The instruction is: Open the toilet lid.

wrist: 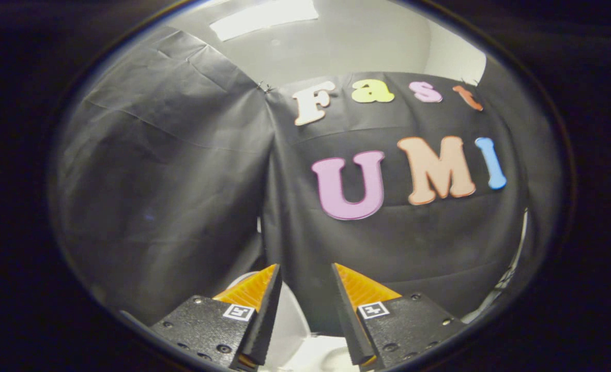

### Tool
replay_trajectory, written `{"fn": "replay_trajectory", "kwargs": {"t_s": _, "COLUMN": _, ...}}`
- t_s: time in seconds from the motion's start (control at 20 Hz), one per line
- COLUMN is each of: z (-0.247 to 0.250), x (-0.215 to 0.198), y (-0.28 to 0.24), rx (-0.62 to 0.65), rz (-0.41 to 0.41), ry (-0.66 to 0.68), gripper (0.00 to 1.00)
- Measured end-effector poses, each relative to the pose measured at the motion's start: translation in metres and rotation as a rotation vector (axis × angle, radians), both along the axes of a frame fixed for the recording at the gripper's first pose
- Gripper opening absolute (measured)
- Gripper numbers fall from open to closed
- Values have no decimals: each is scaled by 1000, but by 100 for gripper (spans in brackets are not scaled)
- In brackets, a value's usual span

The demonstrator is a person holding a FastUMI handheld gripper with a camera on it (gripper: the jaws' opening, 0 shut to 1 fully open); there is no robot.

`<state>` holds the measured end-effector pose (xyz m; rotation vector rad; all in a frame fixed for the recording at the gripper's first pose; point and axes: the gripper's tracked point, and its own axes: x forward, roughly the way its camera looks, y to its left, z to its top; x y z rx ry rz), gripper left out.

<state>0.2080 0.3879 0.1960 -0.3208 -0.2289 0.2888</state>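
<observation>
Gripper view. The hand-held gripper (305,271) points at the booth wall, its two fingers apart with a clear gap between them and nothing held.

Low in that gap, and running behind the left finger (264,310), sits a smooth white curved plastic surface (290,325): this looks like the toilet lid or the toilet's rim, but which of the two I cannot tell. It lies just below and between the fingers, close in, with no finger visibly touching it. Its outline arcs up behind the left finger's tip and drops away toward the right finger (349,315).

Beyond the fingers hangs the creased black cloth wall (171,170), two panels meeting at a seam straight ahead. Above the cloth, a pale ceiling (336,46) with a bright rectangular light panel (264,18).

Hard to make out: most of the white piece is cut off under the fingers, so whether the lid is up or down cannot be judged. A thin pale strip (515,268) at the right side of the cloth is too small to identify.
</observation>
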Motion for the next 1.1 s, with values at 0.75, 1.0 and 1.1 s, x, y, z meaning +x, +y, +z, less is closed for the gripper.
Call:
{"fn": "replay_trajectory", "kwargs": {"t_s": 0.75, "z": 45, "x": -73, "y": -259, "rx": 38, "rz": -362, "ry": -151, "gripper": 59}}
{"fn": "replay_trajectory", "kwargs": {"t_s": 1.0, "z": 12, "x": -101, "y": -290, "rx": 56, "rz": -382, "ry": -141, "gripper": 59}}
{"fn": "replay_trajectory", "kwargs": {"t_s": 1.1, "z": 0, "x": -109, "y": -302, "rx": 51, "rz": -411, "ry": -140, "gripper": 59}}
